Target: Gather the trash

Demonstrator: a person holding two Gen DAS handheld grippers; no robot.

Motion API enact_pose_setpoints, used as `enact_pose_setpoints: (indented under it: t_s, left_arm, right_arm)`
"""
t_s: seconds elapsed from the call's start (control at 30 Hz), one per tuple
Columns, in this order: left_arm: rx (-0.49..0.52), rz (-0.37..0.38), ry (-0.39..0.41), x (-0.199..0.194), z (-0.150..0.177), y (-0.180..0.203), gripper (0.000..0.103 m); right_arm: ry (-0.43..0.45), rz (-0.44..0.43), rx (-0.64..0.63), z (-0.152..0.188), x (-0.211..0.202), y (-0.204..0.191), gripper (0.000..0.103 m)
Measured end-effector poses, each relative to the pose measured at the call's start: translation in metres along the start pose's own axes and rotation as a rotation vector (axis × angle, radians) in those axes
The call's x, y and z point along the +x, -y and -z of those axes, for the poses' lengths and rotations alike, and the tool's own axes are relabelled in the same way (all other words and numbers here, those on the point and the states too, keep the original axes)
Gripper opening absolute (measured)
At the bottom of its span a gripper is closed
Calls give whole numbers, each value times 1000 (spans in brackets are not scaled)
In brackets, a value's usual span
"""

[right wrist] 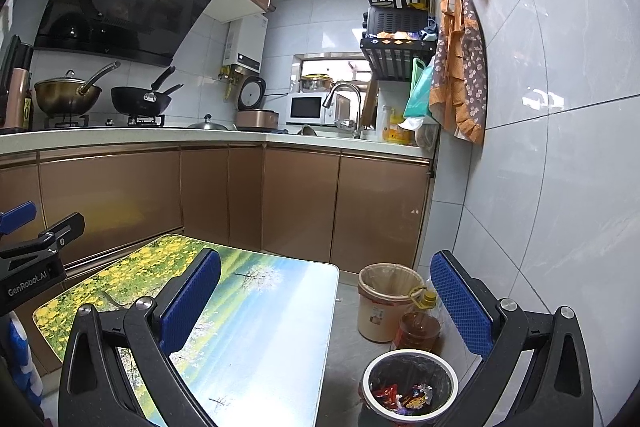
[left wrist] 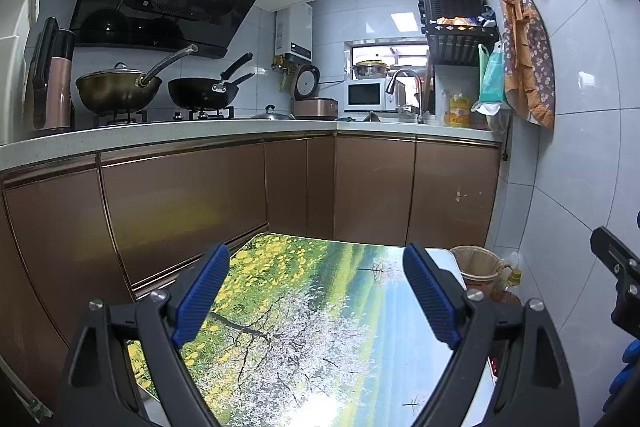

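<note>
A small table with a printed landscape top [left wrist: 304, 327] [right wrist: 248, 327] stands low in front of me. My left gripper [left wrist: 316, 291] is open and empty above it. My right gripper [right wrist: 328, 303] is open and empty, above the table's right edge and the floor. A small black-lined trash bin [right wrist: 410, 387] sits on the floor right of the table, with several colourful wrappers [right wrist: 404, 397] inside. I see no loose trash on the table top.
A beige lined bin [right wrist: 384, 301] [left wrist: 478, 263] and an oil bottle [right wrist: 418, 325] stand behind the small bin. Brown cabinets [left wrist: 200, 195] and a counter with woks, rice cooker, microwave and sink lie ahead. A tiled wall [right wrist: 560, 187] is at the right.
</note>
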State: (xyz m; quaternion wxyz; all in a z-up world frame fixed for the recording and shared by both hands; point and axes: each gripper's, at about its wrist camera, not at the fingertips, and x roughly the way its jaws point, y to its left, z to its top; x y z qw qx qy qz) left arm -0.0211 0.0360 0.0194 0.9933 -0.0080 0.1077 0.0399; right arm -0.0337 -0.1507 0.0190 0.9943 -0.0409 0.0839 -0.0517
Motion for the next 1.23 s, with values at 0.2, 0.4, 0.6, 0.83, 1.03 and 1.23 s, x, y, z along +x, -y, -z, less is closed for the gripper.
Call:
enact_pose_setpoints:
  t_s: [0.2, 0.4, 0.6, 0.83, 1.03, 1.23]
  left_arm:
    - [1, -3, 4, -1, 1, 0, 88]
    - [2, -6, 8, -1, 2, -1, 88]
    - [-5, -10, 2, 2, 2, -5, 88]
    - [-9, -13, 4, 2, 2, -7, 88]
    - [-6, -7, -7, 5, 5, -7, 88]
    - [-6, -7, -11, 6, 6, -6, 88]
  right_arm:
    - [-6, 1, 1, 1, 1, -1, 103]
    - [-15, 0, -2, 1, 5, -1, 103]
    - [-20, 0, -3, 2, 7, 0, 103]
    - [-25, 3, -7, 4, 9, -2, 103]
    - [-30, 2, -12, 5, 11, -3, 103]
    - [-40, 0, -16, 9, 14, -6, 103]
